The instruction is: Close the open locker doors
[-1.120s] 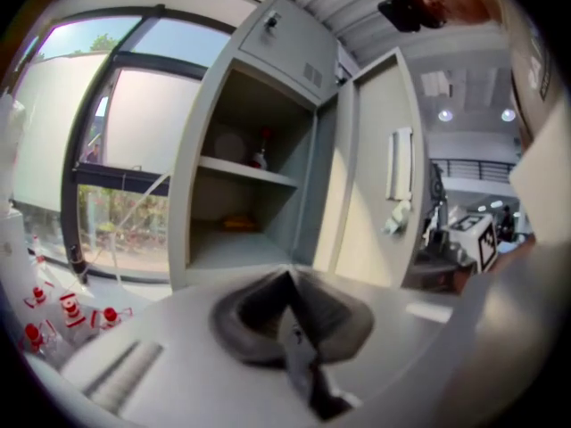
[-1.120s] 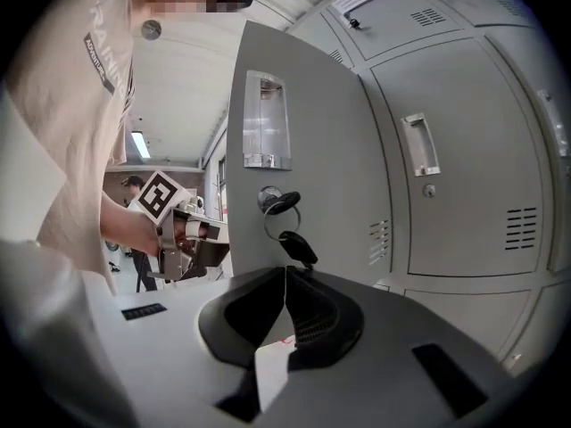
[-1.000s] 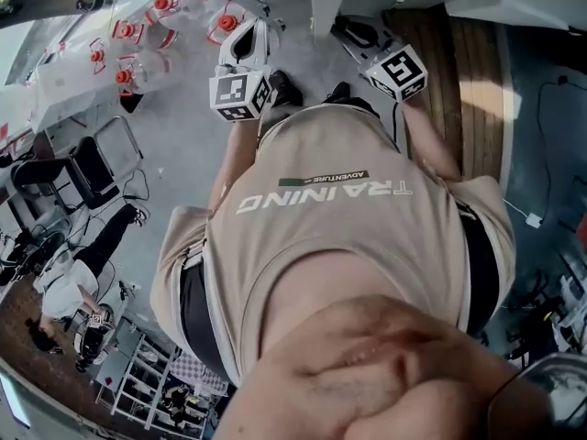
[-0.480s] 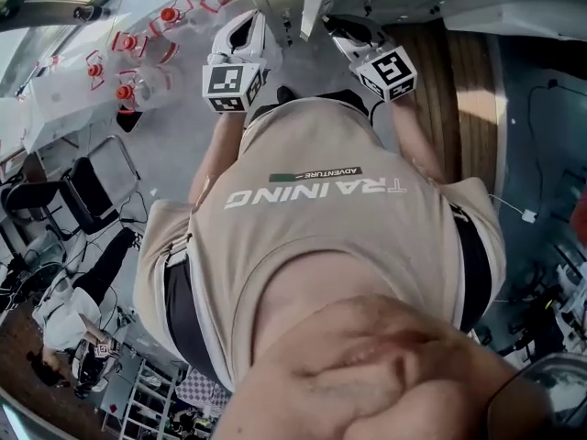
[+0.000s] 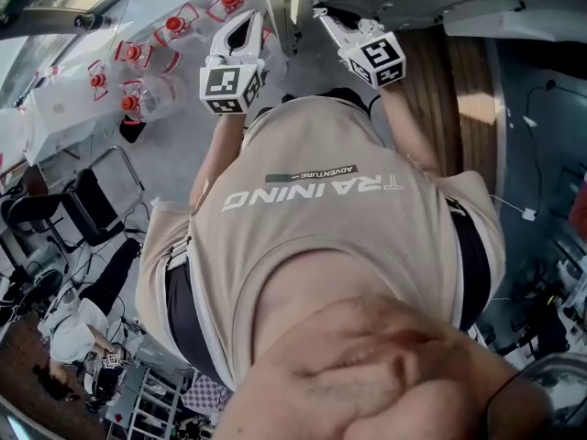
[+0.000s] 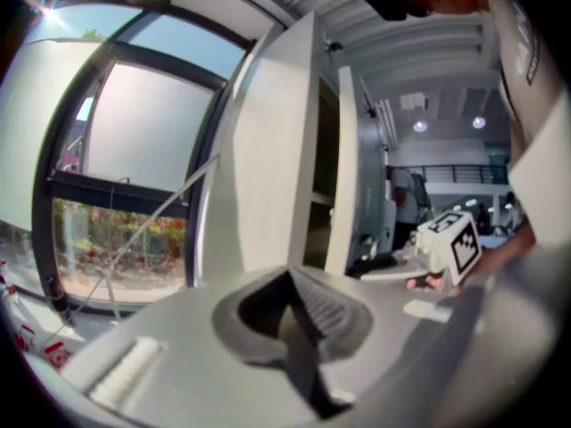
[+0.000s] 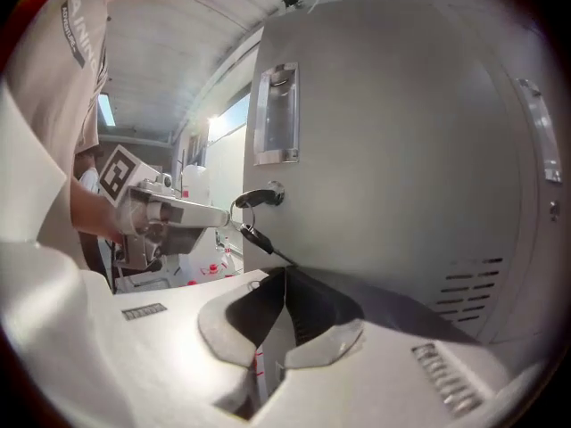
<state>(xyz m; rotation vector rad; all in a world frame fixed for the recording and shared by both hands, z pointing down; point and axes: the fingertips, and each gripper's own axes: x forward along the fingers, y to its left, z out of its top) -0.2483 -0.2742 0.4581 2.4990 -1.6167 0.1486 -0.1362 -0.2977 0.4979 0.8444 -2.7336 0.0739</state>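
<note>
Head view, upper centre: left gripper point(image 5: 248, 18) and right gripper point(image 5: 321, 14) flanking locker door point(image 5: 295, 3) edge; both jaw pairs pressed together, empty; left tip apparently near key point(image 7: 257, 196).

Pale grey locker door point(image 7: 384, 132) standing open, upright.
Its flat metal face carries a clear label holder point(image 7: 276, 114) near the top, a key point(image 7: 257, 196) hanging in the lock just below, and vent slots point(image 7: 473, 283) low down. From above only its thin edge shows.
</note>
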